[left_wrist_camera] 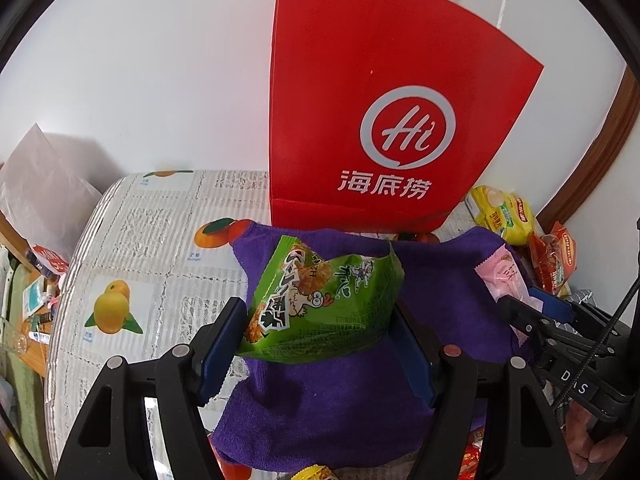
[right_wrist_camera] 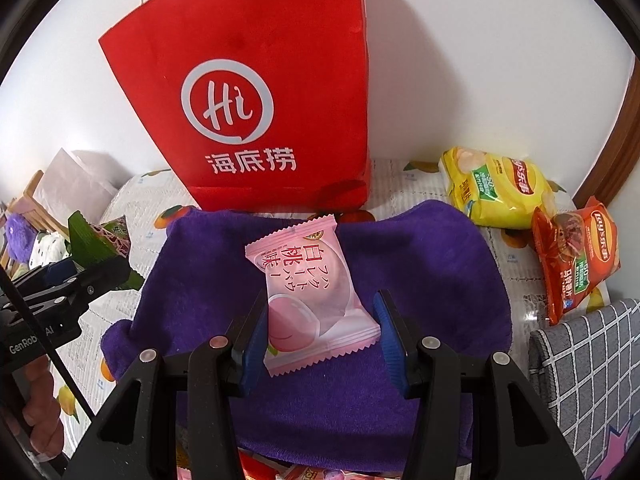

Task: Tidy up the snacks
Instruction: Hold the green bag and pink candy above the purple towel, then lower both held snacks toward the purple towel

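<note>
The left gripper (left_wrist_camera: 320, 328) clamped a green packet (left_wrist_camera: 320, 300), the right gripper (right_wrist_camera: 320, 336) a pink packet (right_wrist_camera: 308, 296), both above the purple towel (right_wrist_camera: 420, 264) near the table's back edge. Likely mid-carry; next comes dropping them into the red bag (right_wrist_camera: 256, 92).

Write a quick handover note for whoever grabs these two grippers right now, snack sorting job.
Left gripper: shut on the green packet, above the purple towel.
Right gripper: around the pink packet; the left pad touches it, the right looks clear, so check the grip.
Red bag stands behind the towel; yellow chips and orange chips lie to its right on the table.
Done: two packets picked up.
Left: place both, then both chips.
</note>
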Available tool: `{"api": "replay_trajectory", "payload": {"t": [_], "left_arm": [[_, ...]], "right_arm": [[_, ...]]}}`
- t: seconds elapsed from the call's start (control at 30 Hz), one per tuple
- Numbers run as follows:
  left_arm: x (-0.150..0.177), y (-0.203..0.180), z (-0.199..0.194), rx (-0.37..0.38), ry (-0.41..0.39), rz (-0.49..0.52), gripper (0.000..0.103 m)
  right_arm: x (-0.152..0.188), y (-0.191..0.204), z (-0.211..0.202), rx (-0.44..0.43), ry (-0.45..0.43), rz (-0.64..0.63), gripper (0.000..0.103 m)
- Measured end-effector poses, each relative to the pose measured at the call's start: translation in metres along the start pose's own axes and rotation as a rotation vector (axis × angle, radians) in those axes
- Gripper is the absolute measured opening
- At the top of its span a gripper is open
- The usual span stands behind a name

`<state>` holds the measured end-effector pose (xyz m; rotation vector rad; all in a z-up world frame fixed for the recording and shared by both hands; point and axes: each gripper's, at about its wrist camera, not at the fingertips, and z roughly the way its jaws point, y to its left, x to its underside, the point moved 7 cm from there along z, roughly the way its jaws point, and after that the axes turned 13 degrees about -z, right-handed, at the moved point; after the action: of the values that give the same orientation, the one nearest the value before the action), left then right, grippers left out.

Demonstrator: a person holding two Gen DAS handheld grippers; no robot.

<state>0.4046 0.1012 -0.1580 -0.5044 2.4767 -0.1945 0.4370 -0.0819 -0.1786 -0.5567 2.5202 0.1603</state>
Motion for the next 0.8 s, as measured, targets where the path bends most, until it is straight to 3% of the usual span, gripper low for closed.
{"api": "replay_trajectory", "payload": {"t": [0.8], "left_arm": [[0.0019,-0.0004,0.0027,-0.002,0.010,0.003,0.070]], "right_arm": [[0.0007,0.0044,0.0060,-0.004,0.012,-0.015,0.050]]}}
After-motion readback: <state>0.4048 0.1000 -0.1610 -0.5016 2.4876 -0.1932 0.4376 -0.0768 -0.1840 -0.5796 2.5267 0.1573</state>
